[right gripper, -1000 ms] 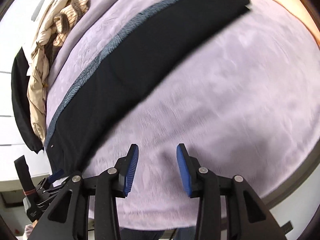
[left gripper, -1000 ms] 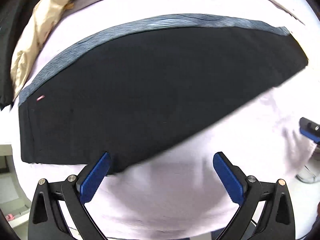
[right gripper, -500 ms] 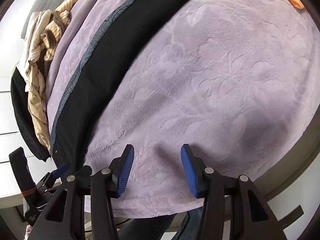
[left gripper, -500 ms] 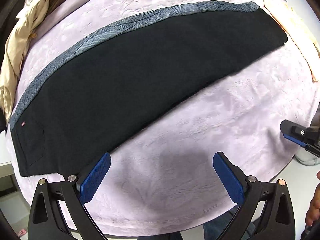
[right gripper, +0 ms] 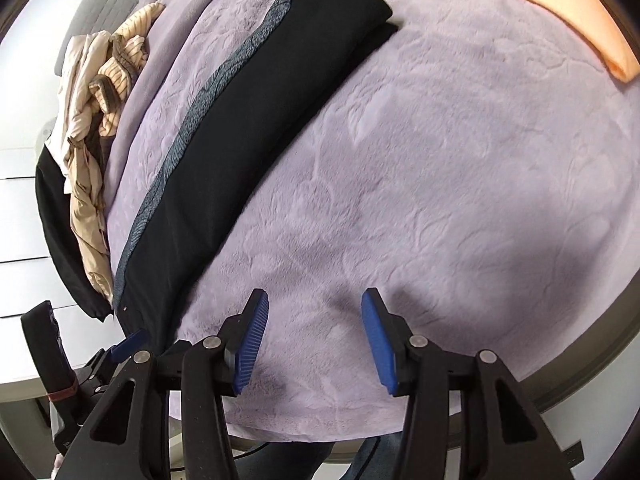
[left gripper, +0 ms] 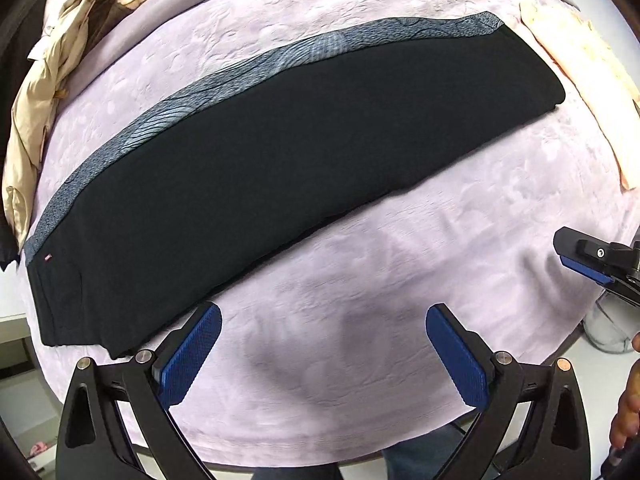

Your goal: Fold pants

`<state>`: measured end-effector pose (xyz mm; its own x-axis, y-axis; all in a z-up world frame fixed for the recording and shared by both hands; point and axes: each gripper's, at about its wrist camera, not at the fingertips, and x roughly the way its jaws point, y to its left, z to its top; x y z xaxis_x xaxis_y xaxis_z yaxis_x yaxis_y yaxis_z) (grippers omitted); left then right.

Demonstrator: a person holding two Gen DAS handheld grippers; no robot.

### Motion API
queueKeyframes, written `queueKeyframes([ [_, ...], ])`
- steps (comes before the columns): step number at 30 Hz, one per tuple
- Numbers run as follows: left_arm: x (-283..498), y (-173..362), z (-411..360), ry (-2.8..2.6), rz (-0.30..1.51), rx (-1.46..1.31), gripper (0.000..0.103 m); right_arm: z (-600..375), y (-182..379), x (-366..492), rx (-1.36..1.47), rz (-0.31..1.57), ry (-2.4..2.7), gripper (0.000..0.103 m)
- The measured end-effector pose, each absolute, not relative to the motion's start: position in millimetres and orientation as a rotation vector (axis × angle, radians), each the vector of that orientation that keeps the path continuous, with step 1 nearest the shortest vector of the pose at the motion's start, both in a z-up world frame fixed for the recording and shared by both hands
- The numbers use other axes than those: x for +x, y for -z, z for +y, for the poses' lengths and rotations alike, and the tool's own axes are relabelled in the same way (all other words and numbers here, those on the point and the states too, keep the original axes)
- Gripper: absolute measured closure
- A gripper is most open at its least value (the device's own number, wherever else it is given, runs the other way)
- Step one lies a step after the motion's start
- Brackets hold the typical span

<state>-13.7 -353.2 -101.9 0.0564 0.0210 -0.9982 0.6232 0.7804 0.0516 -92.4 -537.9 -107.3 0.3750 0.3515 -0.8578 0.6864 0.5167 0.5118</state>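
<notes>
- black pants point(left gripper: 280, 152), smooth with a grey patterned side stripe, lie flat as a long band on the plush lilac blanket point(left gripper: 400, 280).
- left tool point(left gripper: 322, 356) and right tool point(right gripper: 314, 340): jaws apart, empty.
- crumpled beige clothes point(right gripper: 96, 128) at ten o'clock.

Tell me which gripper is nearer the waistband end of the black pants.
Left. The left gripper hovers open right beside the black pants, one finger at their waistband corner. The right gripper is open over bare purple blanket, farther off.
</notes>
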Motion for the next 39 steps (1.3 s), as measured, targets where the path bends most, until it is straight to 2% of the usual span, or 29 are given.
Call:
queueKeyframes([
  [17, -5, 129, -427, 0.492, 1.489, 0.524, 0.0, -612, 112, -65, 1.085, 1.168, 0.256, 0.05],
  [26, 48, 132, -445, 0.347, 1.352, 0.395, 0.0, -656, 137, -31, 1.209, 1.047, 0.266, 0.051],
  [27, 54, 139, -447, 0.327, 1.357, 0.397, 0.0, -658, 139, -31, 1.22, 1.026, 0.27, 0.055],
  [28, 61, 148, -450, 0.305, 1.37, 0.402, 0.0, -660, 140, -30, 1.226, 1.026, 0.28, 0.076],
  [29, 65, 154, -450, 0.296, 1.38, 0.4, 0.0, -662, 140, -29, 1.233, 1.033, 0.289, 0.089],
  [32, 66, 168, -455, 0.299, 1.391, 0.377, 0.0, -660, 128, -28, 1.185, 1.014, 0.285, 0.09],
  [34, 64, 176, -454, 0.312, 1.392, 0.372, 0.0, -658, 129, -27, 1.101, 1.072, 0.333, 0.09],
  [37, 61, 183, -453, 0.319, 1.368, 0.395, 0.0, -669, 145, -36, 1.201, 1.08, 0.343, 0.089],
  [39, 56, 184, -453, 0.321, 1.361, 0.401, 0.0, -672, 140, -42, 1.219, 1.054, 0.328, 0.084],
])
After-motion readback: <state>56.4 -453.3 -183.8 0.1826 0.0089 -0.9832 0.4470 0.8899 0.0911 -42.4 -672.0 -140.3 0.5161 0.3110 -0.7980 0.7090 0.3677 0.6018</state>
